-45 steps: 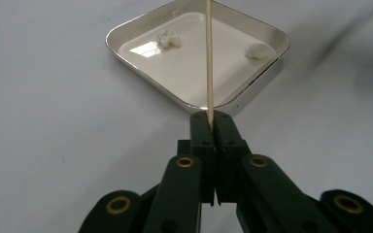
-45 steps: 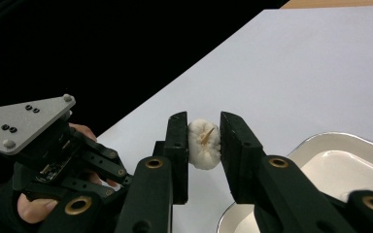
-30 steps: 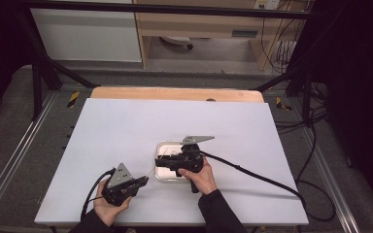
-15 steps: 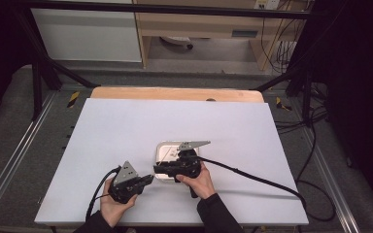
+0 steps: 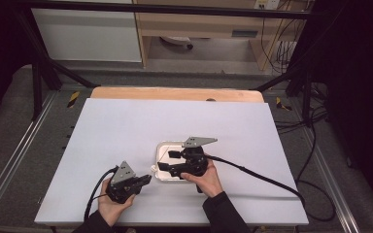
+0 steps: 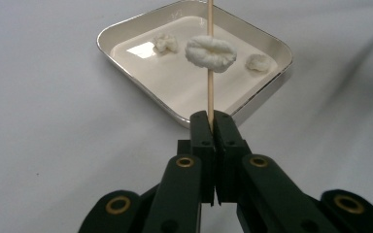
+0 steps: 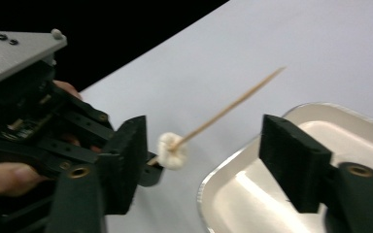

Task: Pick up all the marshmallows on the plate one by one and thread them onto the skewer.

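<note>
A white table [image 5: 126,141] carries the whole job, and on its near half sits a shallow white tray [image 6: 126,58] — placed between the two hands so both can reach it. The left gripper [image 6: 212,121] rests just beside the tray's near corner, its jaws pressed tight on the lower end of a thin wooden skewer [image 6: 210,92], which it holds pointing out over the tray, steady like a fixed post for threading. The right gripper [image 7: 201,160] hovers over the tray's edge; its jaws have just been opening and now stand wide, with the skewer running between them but neither pad touching anything, which suggests it has let go after pushing a piece on. That piece, a soft white marshmallow [image 6: 211,52], sits threaded partway down the skewer. Two smaller white pieces [image 6: 165,43] lie loose in the tray — probably the next ones to be skewered.
</note>
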{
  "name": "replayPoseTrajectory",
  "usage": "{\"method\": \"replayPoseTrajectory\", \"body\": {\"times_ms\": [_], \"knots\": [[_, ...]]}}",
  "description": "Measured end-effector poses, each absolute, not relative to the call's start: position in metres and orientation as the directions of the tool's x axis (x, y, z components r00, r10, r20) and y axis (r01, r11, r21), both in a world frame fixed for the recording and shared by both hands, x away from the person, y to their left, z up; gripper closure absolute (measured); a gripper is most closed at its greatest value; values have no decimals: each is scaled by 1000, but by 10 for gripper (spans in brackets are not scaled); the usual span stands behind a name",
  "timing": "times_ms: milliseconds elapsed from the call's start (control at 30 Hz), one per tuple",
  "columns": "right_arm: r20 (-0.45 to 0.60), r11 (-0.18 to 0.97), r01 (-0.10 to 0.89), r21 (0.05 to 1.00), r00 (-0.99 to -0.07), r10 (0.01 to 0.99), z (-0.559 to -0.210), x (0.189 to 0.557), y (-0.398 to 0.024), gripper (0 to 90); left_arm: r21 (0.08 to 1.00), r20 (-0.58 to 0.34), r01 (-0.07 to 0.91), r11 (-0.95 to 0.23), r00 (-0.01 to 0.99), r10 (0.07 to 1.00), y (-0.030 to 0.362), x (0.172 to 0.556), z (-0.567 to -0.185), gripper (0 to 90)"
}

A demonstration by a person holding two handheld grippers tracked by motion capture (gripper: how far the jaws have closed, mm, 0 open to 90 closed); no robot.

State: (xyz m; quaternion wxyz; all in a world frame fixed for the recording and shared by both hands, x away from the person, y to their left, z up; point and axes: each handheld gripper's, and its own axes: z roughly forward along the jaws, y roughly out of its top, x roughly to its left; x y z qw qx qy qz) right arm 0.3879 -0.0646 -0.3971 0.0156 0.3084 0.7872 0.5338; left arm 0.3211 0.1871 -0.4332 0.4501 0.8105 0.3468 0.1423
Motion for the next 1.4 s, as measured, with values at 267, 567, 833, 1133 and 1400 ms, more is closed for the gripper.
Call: {"method": "replayPoseTrajectory", "body": {"times_ms": [267, 567, 833, 1133, 1400], "knots": [[198, 323, 446, 835, -791, 579, -396, 389, -81, 114, 827, -89, 440, -348, 715, 693, 194, 320, -433, 885], [137, 410, 475, 779, -765, 629, -409, 391, -101, 85, 823, -89, 444, -353, 716, 692, 196, 319, -433, 884], [103, 461, 489, 740, -761, 641, -423, 392, -109, 139, 821, -88, 444, -359, 720, 688, 196, 319, -434, 884], [87, 521, 491, 698, -781, 619, -434, 394, -107, 286, 820, -89, 444, -362, 723, 685, 196, 319, -434, 884], [86, 535, 502, 679, -779, 622, -440, 396, -105, 418, 818, -88, 444, -365, 724, 684, 196, 319, -434, 884]]}}
